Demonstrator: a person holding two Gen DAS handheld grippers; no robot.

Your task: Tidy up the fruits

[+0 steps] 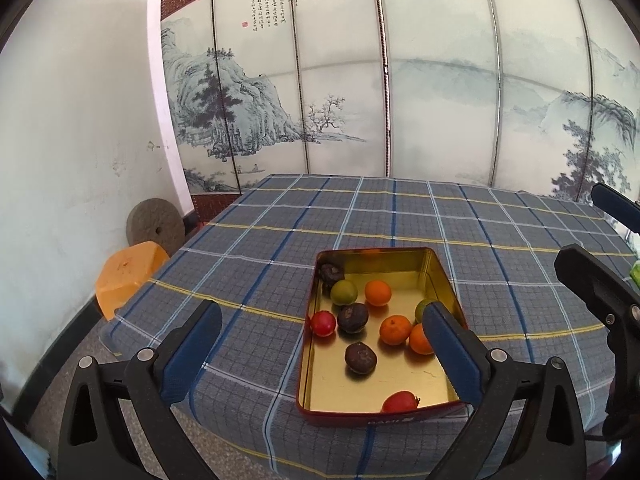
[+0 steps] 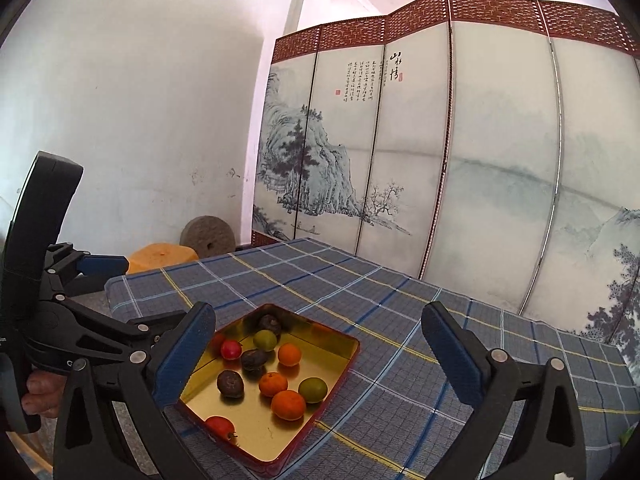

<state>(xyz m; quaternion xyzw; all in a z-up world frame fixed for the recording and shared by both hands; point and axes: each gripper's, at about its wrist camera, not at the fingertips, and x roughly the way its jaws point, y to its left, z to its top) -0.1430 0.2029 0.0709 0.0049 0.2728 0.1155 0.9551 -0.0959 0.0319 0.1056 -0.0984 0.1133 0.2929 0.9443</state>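
Observation:
A red tin tray with a gold inside (image 1: pixel 438 276) (image 2: pixel 344 364) sits near the front of a blue plaid table (image 1: pixel 280 220) (image 2: pixel 400 300). It holds several small fruits: orange ones (image 1: pixel 378 293) (image 2: pixel 288 405), green ones (image 1: pixel 343 292) (image 2: pixel 313 390), red ones (image 1: pixel 323 323) (image 2: pixel 231 349) and dark brown ones (image 1: pixel 360 357) (image 2: pixel 230 384). My left gripper (image 1: pixel 322 354) is open and empty, above the tray's near end. My right gripper (image 2: pixel 318 354) is open and empty, above the tray's right side. The left gripper's body shows in the right wrist view (image 2: pixel 80 332).
A painted folding screen (image 1: pixel 400 100) (image 2: pixel 460 160) stands behind the table. An orange stool (image 1: pixel 130 274) (image 2: pixel 162 258) and a round stone wheel (image 1: pixel 154 226) (image 2: pixel 208 240) sit by the white wall at left. Something green (image 1: pixel 635 274) lies at the table's right edge.

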